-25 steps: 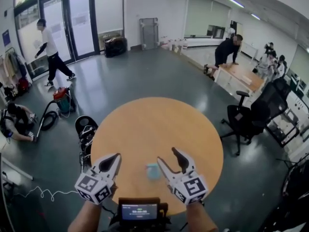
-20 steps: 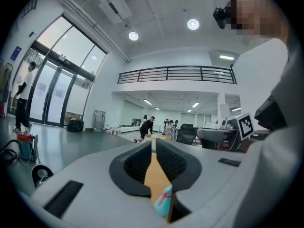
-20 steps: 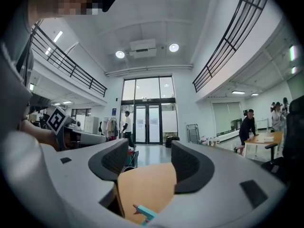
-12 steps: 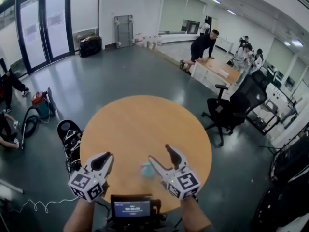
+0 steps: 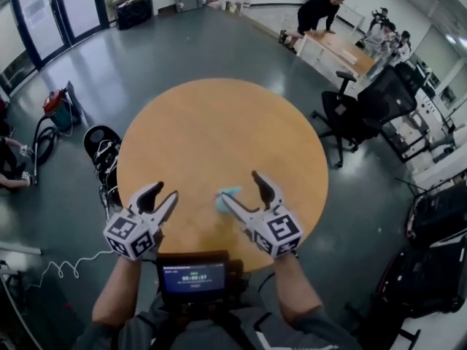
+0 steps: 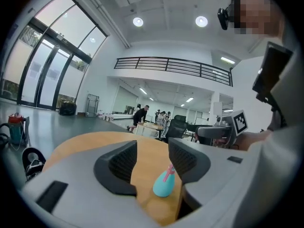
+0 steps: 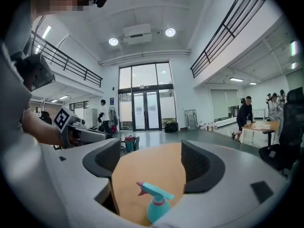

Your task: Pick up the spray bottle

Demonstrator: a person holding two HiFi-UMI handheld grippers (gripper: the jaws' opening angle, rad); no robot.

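Observation:
A small teal spray bottle (image 5: 226, 197) with a pink trigger stands upright on the round wooden table (image 5: 219, 122), near its front edge. My right gripper (image 5: 241, 187) is just right of it, its left fingertip close beside the bottle; its jaws are opening and the pads touch nothing. The right gripper view shows the bottle (image 7: 156, 204) low between the jaws of this gripper (image 7: 148, 163). My left gripper (image 5: 164, 193) hovers further left, jaws opening, empty. The left gripper view has the bottle (image 6: 165, 184) beyond the left gripper (image 6: 152, 160), toward its right jaw.
A black office chair (image 5: 350, 115) stands right of the table. A black bag or case (image 5: 102, 152) sits on the floor at the table's left, and a red vacuum cleaner (image 5: 55, 104) further left. People work at a desk (image 5: 343, 46) far back. A small screen (image 5: 193, 277) hangs at my chest.
Both grippers have sunk toward the table. The left jaws have gone from shut to apart, and the right jaws stand wider. The head view has tipped further down onto the table.

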